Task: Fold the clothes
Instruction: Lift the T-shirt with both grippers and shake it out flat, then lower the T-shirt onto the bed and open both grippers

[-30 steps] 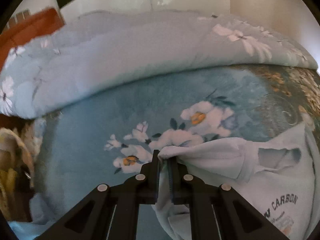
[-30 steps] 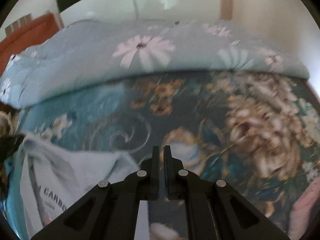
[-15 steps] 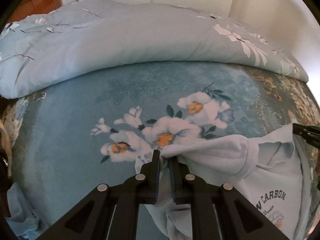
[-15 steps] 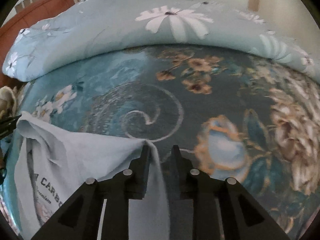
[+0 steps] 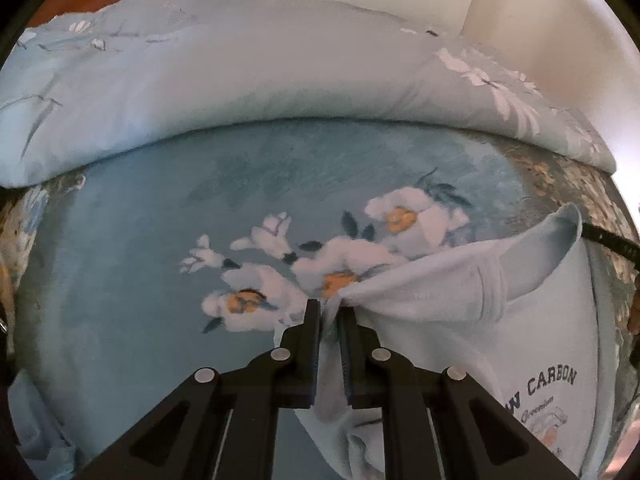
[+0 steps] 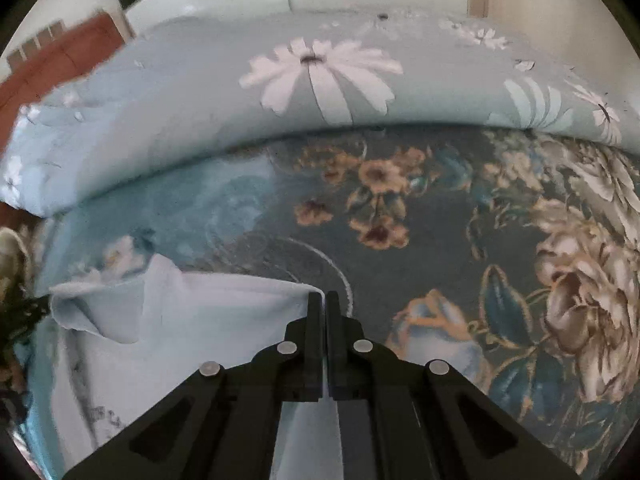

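Note:
A pale blue T-shirt (image 5: 540, 332) with dark "CARBON" print lies on a floral bedspread (image 5: 160, 240). My left gripper (image 5: 329, 308) is shut on a bunched shoulder corner of the shirt. In the right wrist view the same T-shirt (image 6: 192, 320) spreads to the left, and my right gripper (image 6: 323, 300) is shut on its other top corner. The shirt's top edge stretches between the two grippers, with the collar sagging in the middle. The right gripper's tip shows at the far right of the left wrist view (image 5: 608, 238).
A rolled light blue duvet (image 5: 240, 92) with white flowers lies across the back of the bed, also in the right wrist view (image 6: 320, 92). A brown headboard (image 6: 60, 64) stands at the back left. A white wall (image 5: 540, 8) rises behind.
The right gripper was open around the shirt's corner half a second ago and has closed on it. The left gripper keeps its hold; both have moved a little forward over the bed.

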The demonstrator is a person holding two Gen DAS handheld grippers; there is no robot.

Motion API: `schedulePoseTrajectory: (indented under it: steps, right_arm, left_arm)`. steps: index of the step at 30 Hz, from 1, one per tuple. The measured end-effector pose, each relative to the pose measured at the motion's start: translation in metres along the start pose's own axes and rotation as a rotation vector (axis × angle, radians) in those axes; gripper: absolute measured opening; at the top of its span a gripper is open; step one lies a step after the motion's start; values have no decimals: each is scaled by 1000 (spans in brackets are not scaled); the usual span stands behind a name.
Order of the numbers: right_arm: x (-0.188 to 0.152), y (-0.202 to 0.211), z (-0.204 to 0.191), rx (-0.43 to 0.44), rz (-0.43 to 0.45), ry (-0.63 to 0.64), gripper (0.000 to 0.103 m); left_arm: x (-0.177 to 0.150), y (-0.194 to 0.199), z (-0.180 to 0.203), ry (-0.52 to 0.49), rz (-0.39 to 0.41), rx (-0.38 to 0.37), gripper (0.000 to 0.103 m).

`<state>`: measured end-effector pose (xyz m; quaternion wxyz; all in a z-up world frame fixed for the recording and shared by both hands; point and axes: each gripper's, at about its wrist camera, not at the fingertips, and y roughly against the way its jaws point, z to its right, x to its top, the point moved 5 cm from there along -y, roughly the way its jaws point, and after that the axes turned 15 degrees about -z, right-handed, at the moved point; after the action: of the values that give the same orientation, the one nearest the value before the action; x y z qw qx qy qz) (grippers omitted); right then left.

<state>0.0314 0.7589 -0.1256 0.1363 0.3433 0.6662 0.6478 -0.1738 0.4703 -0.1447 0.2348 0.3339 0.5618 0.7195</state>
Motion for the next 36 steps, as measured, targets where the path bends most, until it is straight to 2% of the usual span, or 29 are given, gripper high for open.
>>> schedulePoseTrajectory:
  steps: [2,6,9,10,11,12,13,15,17,18,20,23,24,25,26,28,30,33,36]
  right_arm:
    - [-1,-15,-4,-30,-32,4,1]
    - [-3,-18,-3,-22,-30,-19,1]
    - [-4,-10,-2,-10,-18,-34,2]
    - [-5,-5,0,-6,-10,-44,10]
    - [-6,1,2,-9,5,-54,32]
    - [-9,9,5,-22,29,-69,47]
    - [-15,21,10,-37,58,-87,55]
    - [-34,40,11,-7,94,-77,55]
    - [-53,60,12,24,130,-65,55]
    - [-65,66,12,33,135,-60,56]
    - [-93,72,15,57,127,-70,56]
    - [-133,76,22,155,94,-101,56]
    - [-143,79,24,160,90,-105,56]
    - [-154,81,26,163,86,-109,56]
    - [-165,85,27,161,89,-110,56]
    - [-181,93,32,158,89,-103,56]
    - [-193,96,37,180,75,-107,56]
    - [-204,100,42,210,68,-107,56]
    - [-212,102,46,207,79,-103,56]
  left_arm:
    - [1,-5,-1,12,-10,5,12]
    - [-4,5,-2,1,0,-28,14]
    - [-14,24,-2,3,16,-29,29]
    - [-17,30,-1,4,22,-29,38]
    - [-21,36,-1,5,27,-30,45]
    - [-24,43,-1,6,33,-30,46]
    - [-31,52,1,8,48,-36,47]
    - [-52,71,13,-7,84,-88,50]
    - [-66,65,24,-9,70,-103,60]
    - [-71,59,30,-7,58,-103,62]
    - [-82,48,41,-3,34,-105,62]
    - [-97,31,58,3,-3,-108,62]
    - [-103,25,63,5,-15,-109,62]
    - [-108,20,69,7,-27,-110,55]
    - [-113,14,74,10,-39,-111,30]
    - [-120,9,80,26,-47,-125,4]
    - [-119,21,73,66,-9,-141,4]
    - [-116,57,48,115,89,-82,4]
    - [-115,107,-1,216,206,15,4]
